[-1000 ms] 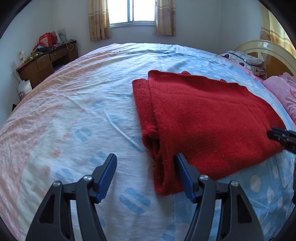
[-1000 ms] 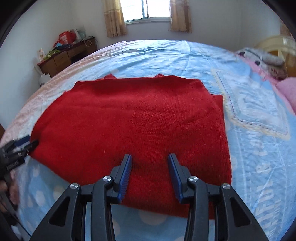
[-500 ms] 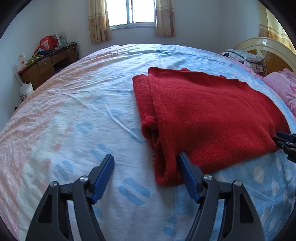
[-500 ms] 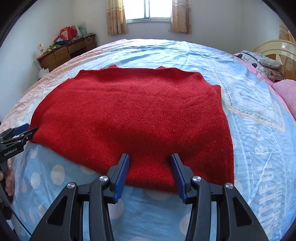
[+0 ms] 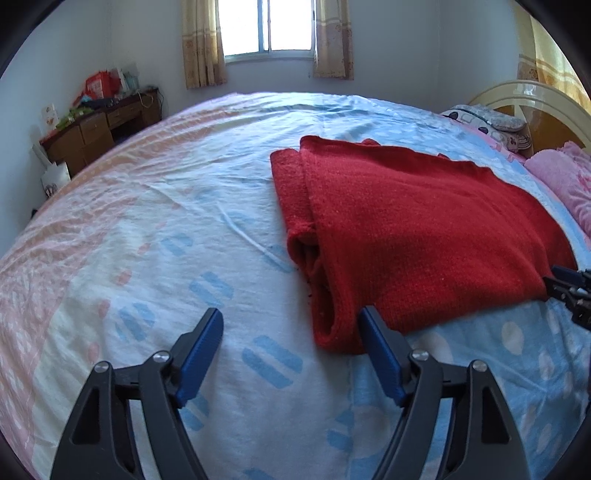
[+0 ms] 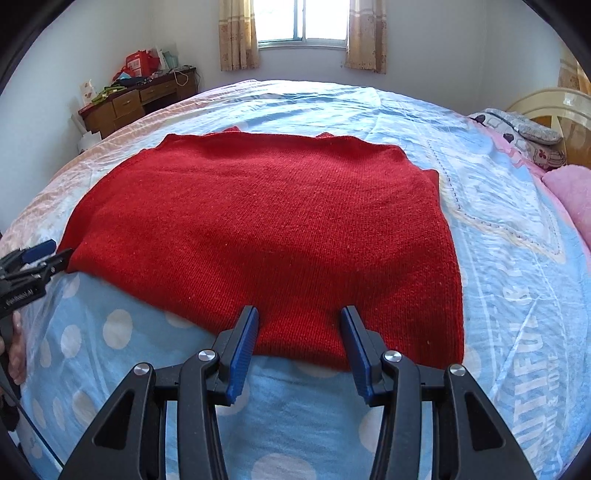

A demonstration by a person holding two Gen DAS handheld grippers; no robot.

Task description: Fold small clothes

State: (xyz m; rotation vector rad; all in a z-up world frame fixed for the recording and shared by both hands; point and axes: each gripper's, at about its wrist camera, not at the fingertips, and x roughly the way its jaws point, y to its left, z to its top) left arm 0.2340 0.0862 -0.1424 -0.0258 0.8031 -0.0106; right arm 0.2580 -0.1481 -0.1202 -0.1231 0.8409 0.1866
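The left gripper (image 5: pixel 291 326) has just been opening wide beside the red sweater (image 5: pixel 413 236); the right gripper (image 6: pixel 299 323) is waiting apart, gripping nothing.

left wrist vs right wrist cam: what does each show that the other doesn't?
Left wrist only: the folded-under sleeve stacked along the red sweater's left edge, the left gripper's jaws wide apart, just opened further, nothing between them, and the right gripper tip at the frame's right edge.

Right wrist only: the sweater's full flat top, its near hem between the right gripper's open jaws without being pinched, the left gripper at the frame's left edge, and lettering on the bedsheet.

Both: sweater, bedsheet, window, desk, headboard.
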